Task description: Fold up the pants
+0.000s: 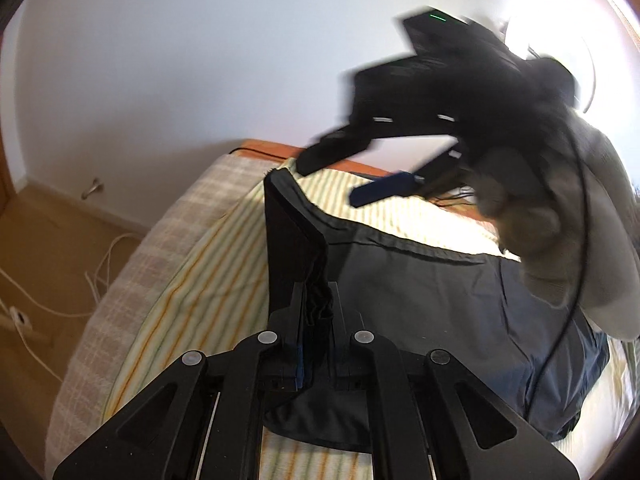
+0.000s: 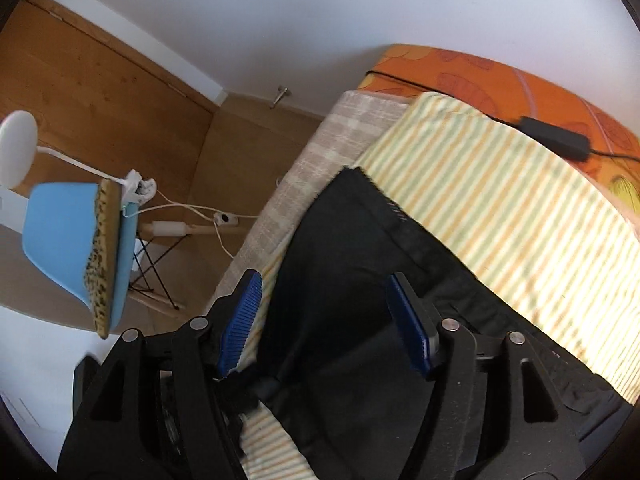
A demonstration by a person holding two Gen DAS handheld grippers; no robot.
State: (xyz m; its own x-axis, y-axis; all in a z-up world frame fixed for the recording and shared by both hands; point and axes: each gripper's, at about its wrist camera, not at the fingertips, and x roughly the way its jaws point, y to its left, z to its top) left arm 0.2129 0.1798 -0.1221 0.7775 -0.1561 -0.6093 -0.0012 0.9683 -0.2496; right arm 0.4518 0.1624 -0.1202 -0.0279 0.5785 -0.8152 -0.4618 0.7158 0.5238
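The striped sheet [image 2: 500, 200] is bare on the far side of the pants [image 2: 340, 280] — a gripper can pass there. Further back, an adapter [image 2: 554, 138] with its cable lies on the orange cover [image 2: 460, 68], near the wall. On the left, the bed edge drops to the floor, where a blue chair [image 2: 72, 248] and white cords [image 2: 192, 210] stand in the way. The left gripper [image 1: 316, 312] pinches a raised fold, which stands like a wall. The right gripper [image 1: 360, 172] hangs over the pants — its fingers apart.
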